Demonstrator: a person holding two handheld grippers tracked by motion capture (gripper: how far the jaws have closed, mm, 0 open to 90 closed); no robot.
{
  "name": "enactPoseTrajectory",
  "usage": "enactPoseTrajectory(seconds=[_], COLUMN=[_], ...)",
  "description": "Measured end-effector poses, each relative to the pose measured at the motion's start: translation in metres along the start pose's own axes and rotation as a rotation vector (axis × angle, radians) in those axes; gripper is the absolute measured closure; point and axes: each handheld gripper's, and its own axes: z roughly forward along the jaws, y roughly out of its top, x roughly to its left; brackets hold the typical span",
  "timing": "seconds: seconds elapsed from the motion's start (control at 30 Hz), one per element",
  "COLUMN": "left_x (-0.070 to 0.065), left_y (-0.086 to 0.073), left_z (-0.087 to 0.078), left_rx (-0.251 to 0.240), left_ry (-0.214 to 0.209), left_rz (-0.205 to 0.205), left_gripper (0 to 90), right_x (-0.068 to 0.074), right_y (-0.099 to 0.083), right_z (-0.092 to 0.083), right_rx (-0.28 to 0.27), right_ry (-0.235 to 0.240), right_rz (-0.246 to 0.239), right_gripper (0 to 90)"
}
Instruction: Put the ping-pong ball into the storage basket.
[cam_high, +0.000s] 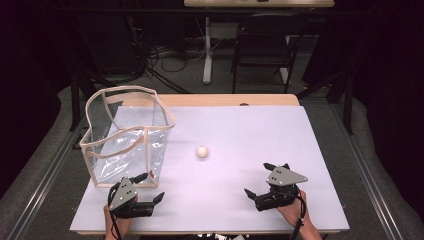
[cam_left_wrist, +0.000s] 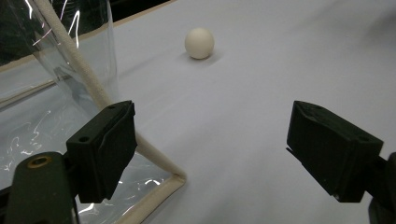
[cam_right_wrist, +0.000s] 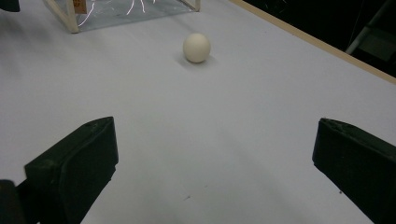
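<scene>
At the bottom of the high view, the left tongs (cam_high: 148, 186) and right tongs (cam_high: 259, 179) rest wide open and empty on the white desk (cam_high: 260, 135). The small cream round ball (cam_high: 202, 152) lies mid-frame beyond both, roughly equidistant, just right of the clear plastic cream-edged bag (cam_high: 125, 135).

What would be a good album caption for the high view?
Two hand-held grippers, left and right, jaws open, flank a small white ball beside a clear bag.
</scene>
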Motion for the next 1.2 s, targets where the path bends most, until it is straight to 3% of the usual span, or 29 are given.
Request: enactPoseTrajectory(seconds=[0.47,1.2], left_x=[0.000,-0.001], left_y=[0.000,0.000], left_z=[0.000,0.002], left_rx=[0.008,0.014], left_ry=[0.000,-0.006], left_rz=[0.006,0.007], left_gripper=[15.9,15.9], right_x=[0.001,0.000], right_y=[0.021,0.033], right_z=[0.032,0.068], right_rx=[0.035,0.076], right_ry=[0.052,0.086], right_rz=[-0.024,-0.025], right_gripper=[0.0,0.0])
